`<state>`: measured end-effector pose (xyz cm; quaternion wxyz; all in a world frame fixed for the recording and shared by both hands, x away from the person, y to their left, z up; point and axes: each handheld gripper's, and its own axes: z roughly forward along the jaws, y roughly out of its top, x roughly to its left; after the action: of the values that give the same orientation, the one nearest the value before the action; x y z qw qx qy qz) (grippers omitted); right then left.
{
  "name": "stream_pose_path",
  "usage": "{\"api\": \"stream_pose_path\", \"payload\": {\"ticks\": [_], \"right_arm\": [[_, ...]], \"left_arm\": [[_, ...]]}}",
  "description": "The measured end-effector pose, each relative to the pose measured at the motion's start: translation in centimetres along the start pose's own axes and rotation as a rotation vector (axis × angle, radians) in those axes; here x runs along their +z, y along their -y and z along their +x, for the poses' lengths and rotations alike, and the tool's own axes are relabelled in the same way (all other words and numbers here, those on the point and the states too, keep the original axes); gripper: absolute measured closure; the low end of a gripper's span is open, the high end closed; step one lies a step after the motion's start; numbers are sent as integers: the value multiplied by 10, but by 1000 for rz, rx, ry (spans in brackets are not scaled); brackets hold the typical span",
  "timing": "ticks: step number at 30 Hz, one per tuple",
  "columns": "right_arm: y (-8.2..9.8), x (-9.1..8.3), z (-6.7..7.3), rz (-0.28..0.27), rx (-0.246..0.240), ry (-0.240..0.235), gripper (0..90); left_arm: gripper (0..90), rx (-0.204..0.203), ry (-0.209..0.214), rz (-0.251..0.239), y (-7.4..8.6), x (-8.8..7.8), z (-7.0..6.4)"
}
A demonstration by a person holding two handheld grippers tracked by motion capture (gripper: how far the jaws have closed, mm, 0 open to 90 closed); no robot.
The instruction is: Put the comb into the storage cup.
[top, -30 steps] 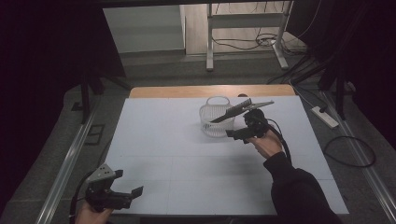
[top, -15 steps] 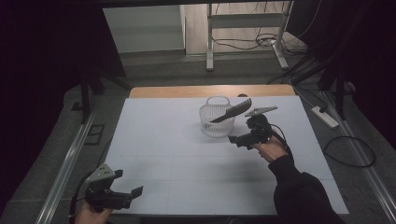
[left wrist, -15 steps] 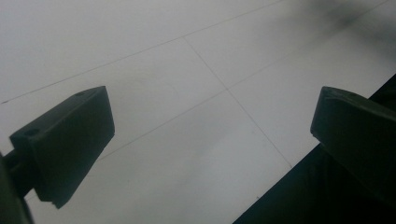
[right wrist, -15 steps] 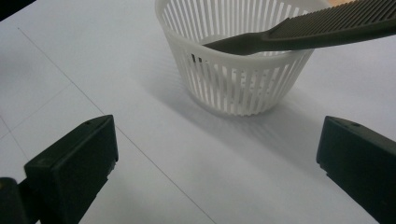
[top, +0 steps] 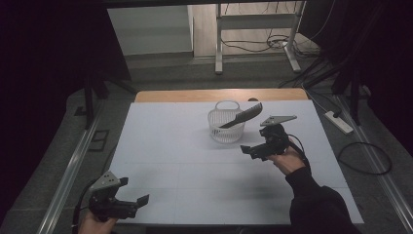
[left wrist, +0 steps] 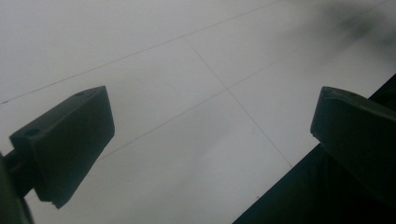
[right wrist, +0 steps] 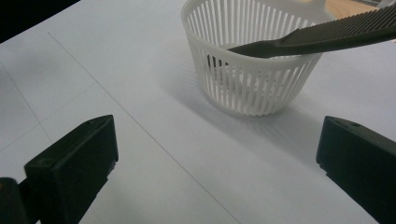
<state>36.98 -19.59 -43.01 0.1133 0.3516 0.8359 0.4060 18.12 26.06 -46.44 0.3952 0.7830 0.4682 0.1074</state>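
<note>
A white slatted basket (top: 226,127) (right wrist: 254,70) stands on the white table, toward the back middle. A black comb (top: 241,116) (right wrist: 322,35) leans in it, handle down inside and toothed end sticking out over the right rim. My right gripper (top: 249,151) (right wrist: 219,158) hovers just right of and in front of the basket, open, nothing between its jaws. My left gripper (top: 132,194) (left wrist: 210,135) is at the table's front left corner, open over bare tabletop, jaws wide apart.
The white table surface (top: 195,165) has thin seam lines. A wooden strip (top: 219,94) runs along its far edge. A power strip (top: 339,122) and cables (top: 370,161) lie on the floor to the right. A metal rail (top: 68,170) borders the left side.
My right gripper has let go of the comb, which now rests in the basket, and has drawn back toward the front of the table. The left gripper has stayed put.
</note>
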Motion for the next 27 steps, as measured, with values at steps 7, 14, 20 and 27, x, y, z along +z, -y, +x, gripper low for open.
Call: {"api": "stream_pose_path", "payload": {"ticks": [7,14,20,27], "right_arm": [[6,-7,4,-8,-19,6,0],[14,-12,4,-1,-18,4,0],[20,-19,7,-1,-36,11,0],[29,-26,8,23,-46,39,0]], "left_arm": [[0,0,0,0,0,0,0],[0,0,0,1,0,0,0],[0,1,-1,2,0,0,0],[0,1,-2,1,0,0,0]]}}
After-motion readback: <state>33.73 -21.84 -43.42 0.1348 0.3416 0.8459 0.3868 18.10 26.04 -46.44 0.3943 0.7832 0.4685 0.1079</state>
